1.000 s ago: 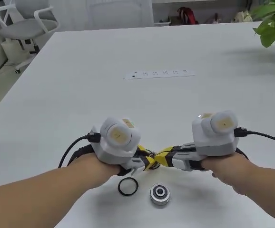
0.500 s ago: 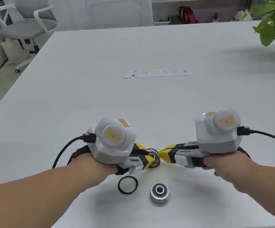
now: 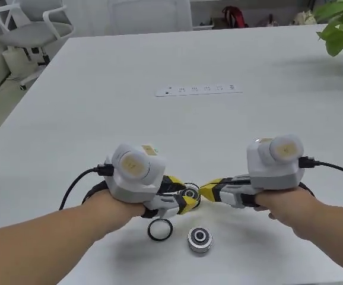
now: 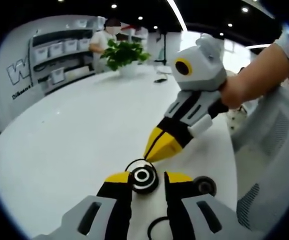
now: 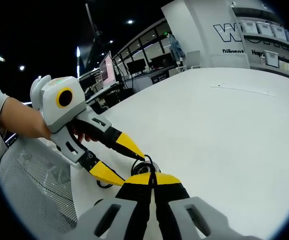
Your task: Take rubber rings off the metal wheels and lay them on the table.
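Eased apart, the left tool (image 4: pixel 148 176) was clamped on the silver metal wheel (image 4: pixel 142 178) over the counter (image 3: pixel 159 59), the right tool (image 5: pixel 153 177) pinched closed on its black rubber ring (image 4: pixel 129 165); slippage risked snap-back.

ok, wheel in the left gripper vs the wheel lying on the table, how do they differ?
The held wheel is clamped in the left gripper; the table wheel lies flat, free. The held wheel carries black rubber, seemingly peeling toward the right gripper; the table wheel shows a bare metal rim. Both are round, similar in size.
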`<state>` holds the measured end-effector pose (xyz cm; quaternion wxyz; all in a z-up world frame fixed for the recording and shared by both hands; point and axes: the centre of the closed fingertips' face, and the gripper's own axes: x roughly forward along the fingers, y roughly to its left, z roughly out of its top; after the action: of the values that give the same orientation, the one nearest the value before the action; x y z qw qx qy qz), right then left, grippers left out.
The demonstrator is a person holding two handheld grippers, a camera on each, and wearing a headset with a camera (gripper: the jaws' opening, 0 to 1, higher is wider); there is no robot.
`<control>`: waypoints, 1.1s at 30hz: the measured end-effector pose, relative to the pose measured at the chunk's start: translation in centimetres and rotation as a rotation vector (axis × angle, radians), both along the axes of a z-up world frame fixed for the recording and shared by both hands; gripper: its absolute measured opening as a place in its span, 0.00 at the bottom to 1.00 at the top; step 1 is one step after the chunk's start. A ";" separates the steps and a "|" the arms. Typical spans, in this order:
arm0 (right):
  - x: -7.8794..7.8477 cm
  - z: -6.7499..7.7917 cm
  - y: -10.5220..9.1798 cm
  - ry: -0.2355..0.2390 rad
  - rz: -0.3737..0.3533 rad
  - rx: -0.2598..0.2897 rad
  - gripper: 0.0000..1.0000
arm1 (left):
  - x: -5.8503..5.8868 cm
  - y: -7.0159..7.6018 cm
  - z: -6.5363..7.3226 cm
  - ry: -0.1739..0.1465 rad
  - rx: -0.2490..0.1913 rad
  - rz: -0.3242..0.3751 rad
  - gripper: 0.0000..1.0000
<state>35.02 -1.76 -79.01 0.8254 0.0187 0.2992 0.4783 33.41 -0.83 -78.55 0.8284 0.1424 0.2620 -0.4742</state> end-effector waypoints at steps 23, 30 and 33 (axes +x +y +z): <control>-1.1 1.6 0.7 0.023 0.026 0.052 0.00 | -2.6 1.4 3.7 -0.046 -0.083 -0.057 0.50; -1.7 2.3 1.3 0.027 0.051 0.070 0.00 | -3.5 2.1 4.6 -0.064 -0.088 -0.076 0.55; -1.9 2.5 1.6 0.031 0.063 0.078 0.00 | -3.9 2.6 4.9 -0.064 -0.092 -0.076 0.57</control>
<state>33.15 -0.17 -76.53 0.8039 0.0490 0.2934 0.5150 29.53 1.81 -73.67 0.8233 0.1290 0.2077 -0.5122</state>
